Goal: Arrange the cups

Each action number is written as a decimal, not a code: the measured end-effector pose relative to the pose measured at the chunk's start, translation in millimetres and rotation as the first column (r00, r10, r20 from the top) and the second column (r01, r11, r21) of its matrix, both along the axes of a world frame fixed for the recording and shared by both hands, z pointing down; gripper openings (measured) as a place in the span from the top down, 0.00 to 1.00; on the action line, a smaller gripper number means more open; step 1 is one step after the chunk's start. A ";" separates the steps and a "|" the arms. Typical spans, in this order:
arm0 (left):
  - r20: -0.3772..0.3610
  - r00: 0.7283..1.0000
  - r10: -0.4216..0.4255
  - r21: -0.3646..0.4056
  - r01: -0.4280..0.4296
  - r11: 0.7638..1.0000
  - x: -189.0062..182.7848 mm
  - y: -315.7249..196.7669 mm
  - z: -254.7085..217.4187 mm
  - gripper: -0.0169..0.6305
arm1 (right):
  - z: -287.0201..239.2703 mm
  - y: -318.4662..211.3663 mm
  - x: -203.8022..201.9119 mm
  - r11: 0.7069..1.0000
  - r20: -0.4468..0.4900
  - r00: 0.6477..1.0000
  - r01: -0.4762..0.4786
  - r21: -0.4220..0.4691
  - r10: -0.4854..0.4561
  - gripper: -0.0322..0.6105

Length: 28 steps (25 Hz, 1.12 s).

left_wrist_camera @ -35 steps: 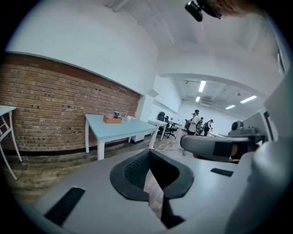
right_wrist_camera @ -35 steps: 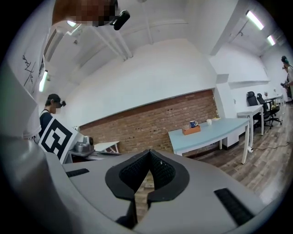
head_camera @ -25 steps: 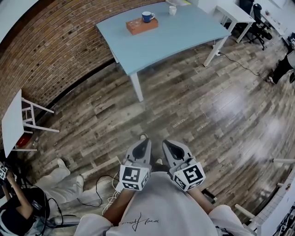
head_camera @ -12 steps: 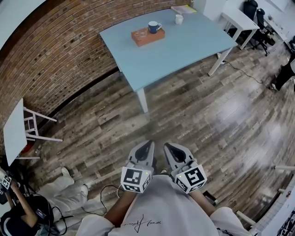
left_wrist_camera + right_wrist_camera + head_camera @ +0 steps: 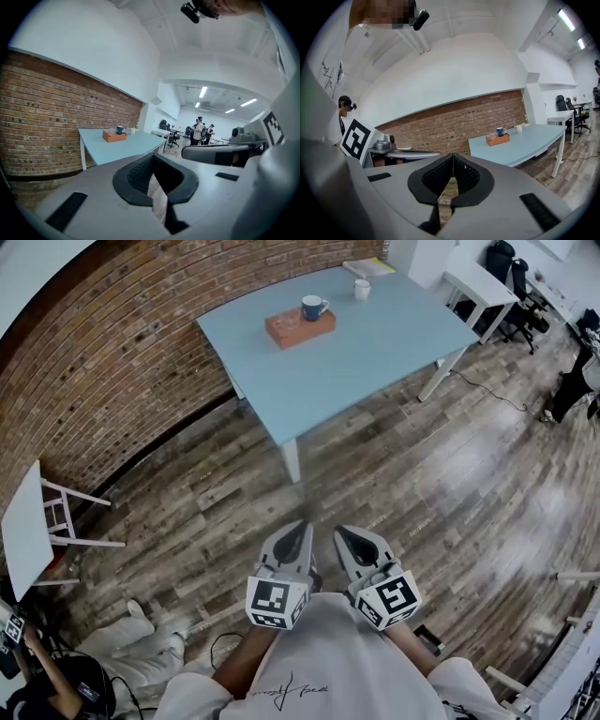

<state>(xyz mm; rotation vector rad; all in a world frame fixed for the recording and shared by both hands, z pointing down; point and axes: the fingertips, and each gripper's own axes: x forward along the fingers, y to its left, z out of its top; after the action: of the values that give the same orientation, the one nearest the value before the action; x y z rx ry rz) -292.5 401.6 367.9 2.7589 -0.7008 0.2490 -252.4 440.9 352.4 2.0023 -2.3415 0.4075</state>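
Blue-glazed, one mug (image 5: 312,307) stands upright at the right end of the single orange box (image 5: 302,330), its handle pointing right, away from the box. One clear glass (image 5: 289,320) sits on the box's left part, and one white cup (image 5: 362,289) stands apart, right of the box. One table (image 5: 375,352) bears the box. The left gripper (image 5: 298,529) and right gripper (image 5: 343,533) hang well short of the box, both pressed closed and empty
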 end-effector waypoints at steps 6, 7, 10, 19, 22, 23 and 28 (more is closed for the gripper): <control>-0.021 0.999 0.027 0.003 -0.027 1.000 -0.1 -17.4 -1.7 0.96 | -0.7 -11.6 1.2 0.999 -0.008 0.999 -0.046 -0.001 0.046 0.92; -0.024 0.999 0.029 -0.003 -0.029 1.000 -0.6 -19.6 -0.9 0.96 | 0.0 -12.4 1.1 0.999 -0.009 0.999 -0.051 -0.005 0.051 0.92; -0.024 0.999 0.035 -0.026 -0.035 0.999 -3.3 -22.3 5.6 0.96 | 4.1 -13.5 0.2 0.998 -0.016 0.998 -0.064 -0.022 0.063 0.92; -0.008 0.997 0.073 -0.029 -0.074 0.997 18.2 -33.4 16.2 0.96 | 11.2 -28.8 10.6 0.997 -0.036 0.997 -0.073 -0.041 0.071 0.92; -0.013 0.997 0.075 -0.033 -0.076 0.997 31.8 -45.0 14.5 0.96 | 6.2 -37.4 24.5 0.996 -0.039 0.996 -0.082 -0.033 0.081 0.92; -0.014 0.997 0.078 -0.033 -0.078 0.996 37.7 -47.1 13.4 0.96 | 5.2 -38.4 31.2 0.995 -0.037 0.995 -0.090 -0.031 0.088 0.92; -0.035 0.994 0.099 -0.028 -0.100 0.995 73.2 -50.2 8.8 0.96 | 7.6 -38.5 68.2 0.991 -0.017 0.992 -0.126 -0.034 0.126 0.92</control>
<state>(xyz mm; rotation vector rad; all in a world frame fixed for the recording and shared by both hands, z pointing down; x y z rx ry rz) -219.3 351.4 376.8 2.7665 -0.5479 0.2310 -184.2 402.5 359.9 2.1368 -2.1907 0.4342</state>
